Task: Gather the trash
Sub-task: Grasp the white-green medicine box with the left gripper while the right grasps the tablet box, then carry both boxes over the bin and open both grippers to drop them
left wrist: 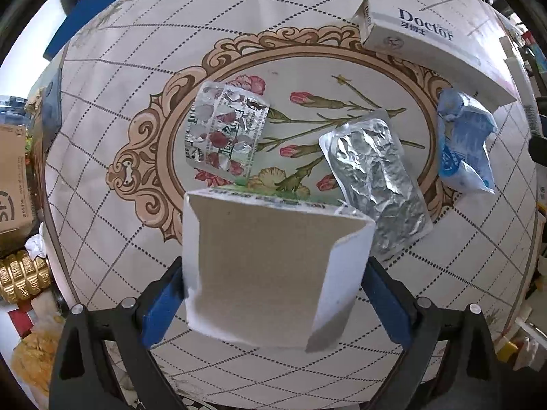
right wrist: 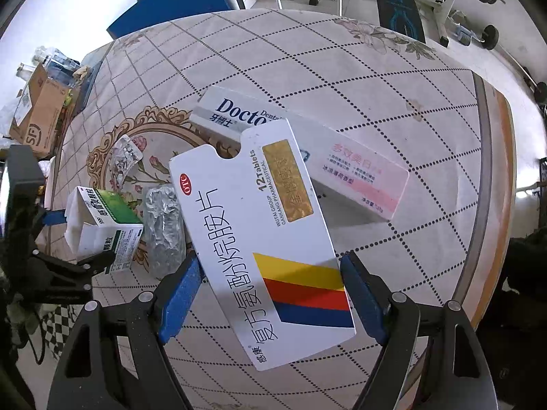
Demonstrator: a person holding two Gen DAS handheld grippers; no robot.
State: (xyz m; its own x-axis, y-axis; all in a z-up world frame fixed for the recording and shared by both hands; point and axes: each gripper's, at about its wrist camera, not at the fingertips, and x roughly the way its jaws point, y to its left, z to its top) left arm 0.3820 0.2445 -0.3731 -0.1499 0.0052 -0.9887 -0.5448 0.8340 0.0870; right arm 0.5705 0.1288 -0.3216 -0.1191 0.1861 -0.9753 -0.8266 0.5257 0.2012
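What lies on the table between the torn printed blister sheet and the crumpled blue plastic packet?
In the left wrist view, a crumpled silver foil blister sheet lies between the printed blister sheet and the blue plastic packet.

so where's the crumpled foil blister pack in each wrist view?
Left wrist: crumpled foil blister pack right of centre, just right of the torn box in the left tongs.
Right wrist: lower left, between the green box and the white tablet box.
Shared landmark: Doctor toothpaste box.
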